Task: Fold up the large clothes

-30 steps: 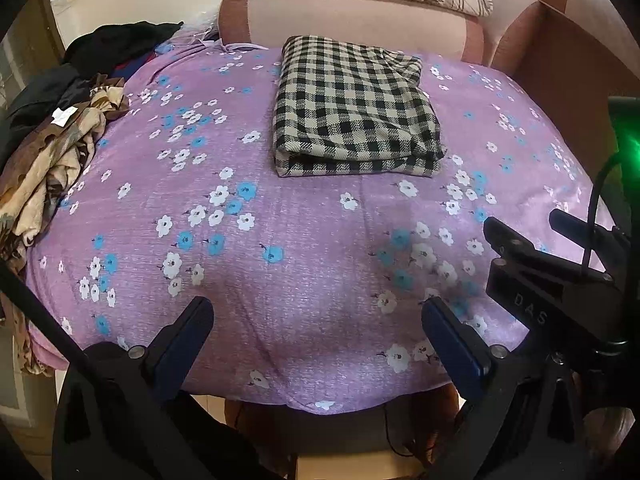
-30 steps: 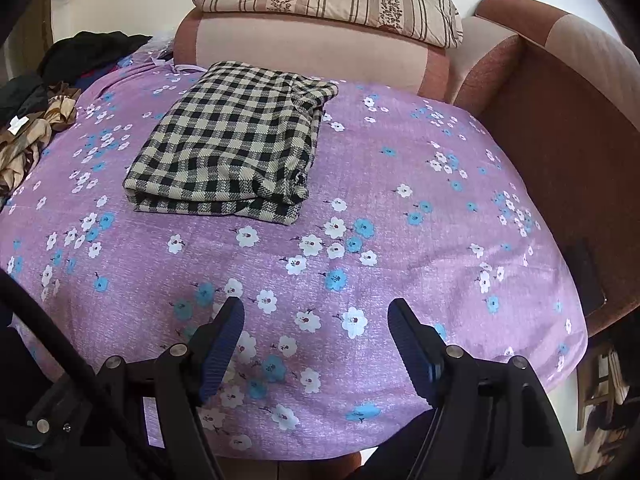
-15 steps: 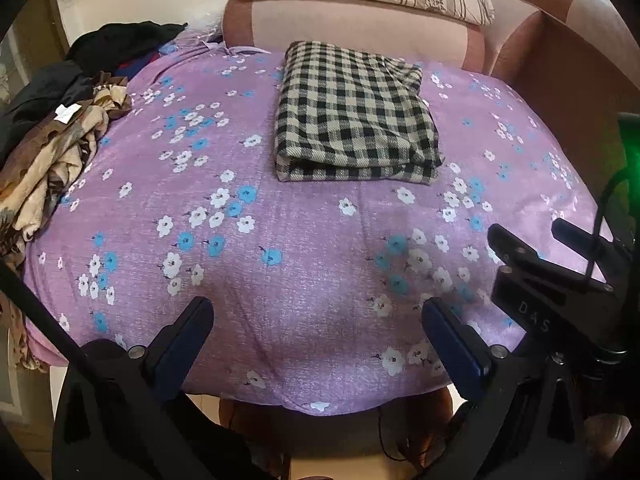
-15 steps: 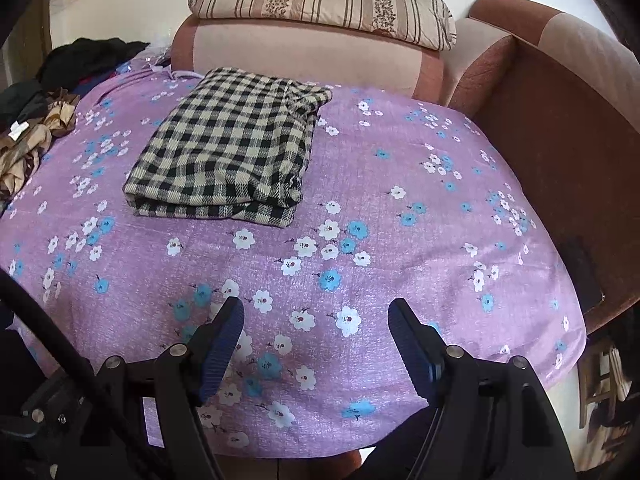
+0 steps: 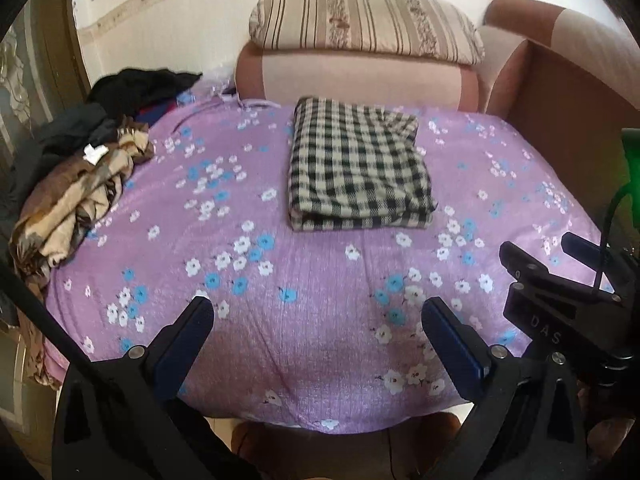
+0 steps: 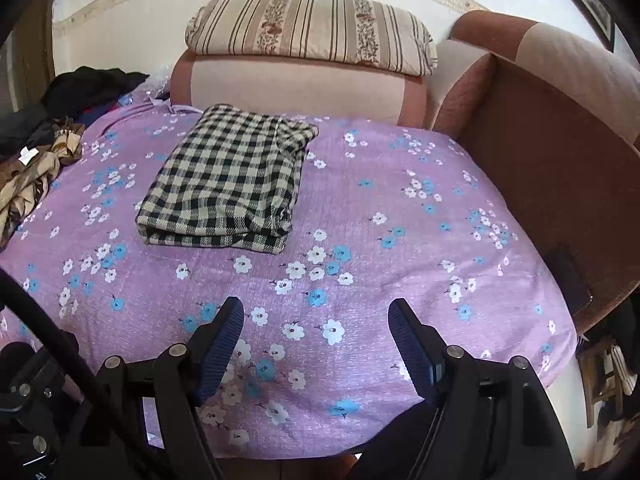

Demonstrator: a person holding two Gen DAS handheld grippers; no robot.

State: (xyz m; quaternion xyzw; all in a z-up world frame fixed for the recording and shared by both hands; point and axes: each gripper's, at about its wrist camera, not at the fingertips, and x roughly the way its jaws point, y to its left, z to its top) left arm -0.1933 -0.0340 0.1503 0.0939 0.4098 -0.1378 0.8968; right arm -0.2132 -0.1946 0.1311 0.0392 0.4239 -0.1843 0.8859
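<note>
Hovering over the near edge of the bed, the left gripper holds its 2 blue-padded fingers spread wide apart with nothing between them. The right gripper sits likewise above the near edge, fingers wide apart and empty; in the left wrist view its black body shows at the right side of the frame. Beneath both lies the purple sheet printed with white and blue flowers, covering the whole bed and draping over the near edge.

Farther back, near the middle of the sheet and toward the headboard, the checked garment lies folded into a thick rectangle, black and cream squares, its folded layers showing along the near edge. It is well apart from both grippers.

At the left edge of the bed a heap of unfolded clothes sits crumpled, brown and tan patterned cloth in front with a white tag, dark cloth behind it. Beyond the garment stands the pink and brown headboard, and a striped pillow rests on top of it. A brown side panel runs along the right of the bed.
</note>
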